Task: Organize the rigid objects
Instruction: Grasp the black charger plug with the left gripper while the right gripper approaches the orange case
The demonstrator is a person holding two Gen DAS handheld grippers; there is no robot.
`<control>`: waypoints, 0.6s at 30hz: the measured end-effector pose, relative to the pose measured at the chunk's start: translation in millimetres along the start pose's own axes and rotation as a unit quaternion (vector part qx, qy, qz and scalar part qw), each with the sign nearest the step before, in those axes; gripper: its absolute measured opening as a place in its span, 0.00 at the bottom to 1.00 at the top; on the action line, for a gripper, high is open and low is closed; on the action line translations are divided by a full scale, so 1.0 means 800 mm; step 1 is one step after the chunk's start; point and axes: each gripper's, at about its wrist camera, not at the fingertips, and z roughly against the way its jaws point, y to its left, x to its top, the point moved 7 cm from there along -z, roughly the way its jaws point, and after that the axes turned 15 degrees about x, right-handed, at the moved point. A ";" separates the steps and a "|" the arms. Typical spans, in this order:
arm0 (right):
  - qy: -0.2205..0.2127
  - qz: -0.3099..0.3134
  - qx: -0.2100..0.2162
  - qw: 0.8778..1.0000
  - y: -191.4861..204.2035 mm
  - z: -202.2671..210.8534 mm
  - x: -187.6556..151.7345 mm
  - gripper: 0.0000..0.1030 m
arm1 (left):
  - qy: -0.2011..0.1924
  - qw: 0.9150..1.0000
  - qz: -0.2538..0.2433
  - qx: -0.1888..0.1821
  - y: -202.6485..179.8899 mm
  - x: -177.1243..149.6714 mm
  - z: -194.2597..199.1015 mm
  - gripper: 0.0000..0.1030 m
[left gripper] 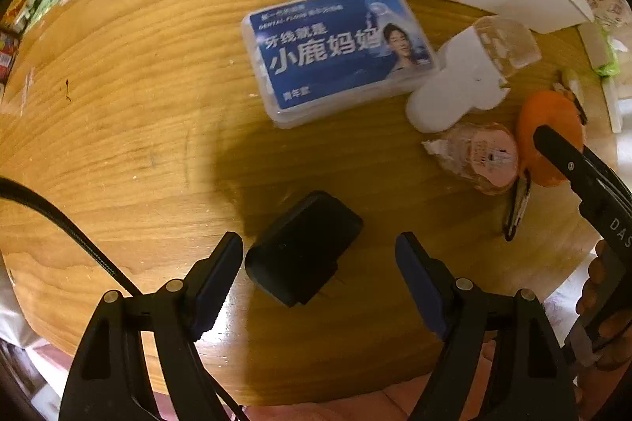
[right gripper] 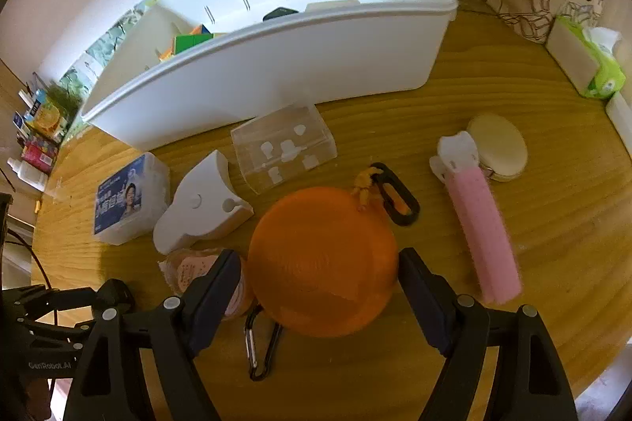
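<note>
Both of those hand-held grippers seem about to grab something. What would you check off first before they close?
1. Left hand-held gripper open: ok.
2. Black block lined up between its fingers: not ok, it sits nearer one finger.
3. Right hand-held gripper open around the orange round case: ok.
4. Pink wrapped item clear of the right fingers: not ok, it is crowding one.
5. White bin has room: ok.
6. Carabiner free of the case: cannot tell.
</note>
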 end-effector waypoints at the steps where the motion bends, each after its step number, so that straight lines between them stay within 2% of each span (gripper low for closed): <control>1: 0.003 0.002 -0.002 1.000 0.000 -0.003 0.002 0.79 | 0.006 1.000 0.003 0.002 0.001 0.000 -0.003 0.79; 4: 0.011 0.006 -0.009 1.000 -0.001 -0.009 0.004 0.79 | 0.021 1.000 0.010 -0.001 0.005 0.000 -0.011 0.78; 10: 0.023 0.008 -0.016 1.000 -0.005 -0.020 0.007 0.79 | 0.033 0.999 0.019 0.001 0.014 -0.002 -0.019 0.69; 11: 0.024 0.009 -0.015 1.000 -0.005 -0.021 0.007 0.79 | 0.032 0.999 0.018 0.004 0.012 0.000 -0.018 0.64; 15: 0.025 0.010 -0.012 1.000 -0.003 -0.026 0.011 0.78 | 0.031 0.999 0.012 0.021 0.011 0.013 -0.021 0.64; 18: 0.025 0.011 -0.011 1.000 -0.003 -0.027 0.013 0.78 | 0.034 0.999 0.010 0.020 0.014 0.015 -0.020 0.63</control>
